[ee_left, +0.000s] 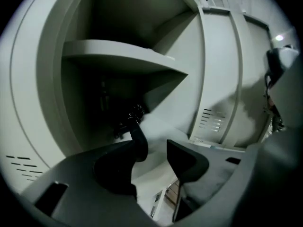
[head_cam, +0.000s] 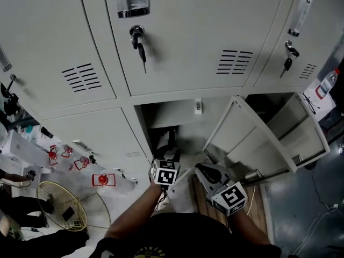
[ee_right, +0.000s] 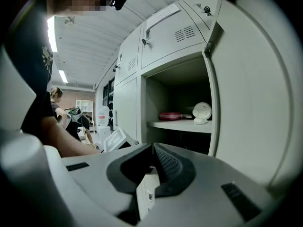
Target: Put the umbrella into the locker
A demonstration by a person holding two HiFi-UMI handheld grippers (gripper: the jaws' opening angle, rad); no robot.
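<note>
Closest to the person, the right gripper (ee_right: 152,149) has its jaws closed tip to tip with nothing between them. It is held to the right of the left gripper (ee_left: 154,150) and a little behind it.

The left gripper reaches into the lower part of the open locker (ee_left: 45,84). Its jaws stand apart, and the bare locker floor shows through the gap. The umbrella (ee_left: 138,138) is inside that compartment. Its black curved handle rises right at the tip of the left-hand jaw, though I can't tell whether it touches the pad. The rest of it is a dark shape low down beyond the jaws.

A shelf (ee_left: 118,56) crosses the locker above the gripper. To the gripper's right the locker door (head_cam: 252,138) stands swung wide, its vent slots facing the jaws.

Ahead of the right gripper a second locker (ee_right: 142,103) is open too, with a flat red thing (ee_right: 174,115) and a white round thing (ee_right: 202,110) on its shelf.

Above both grippers, keys (head_cam: 140,44) hang from the lock of a closed door. Down to the left of the left gripper a wire fan (head_cam: 56,206) sits on the floor. Further off stands a person (ee_right: 57,98).
</note>
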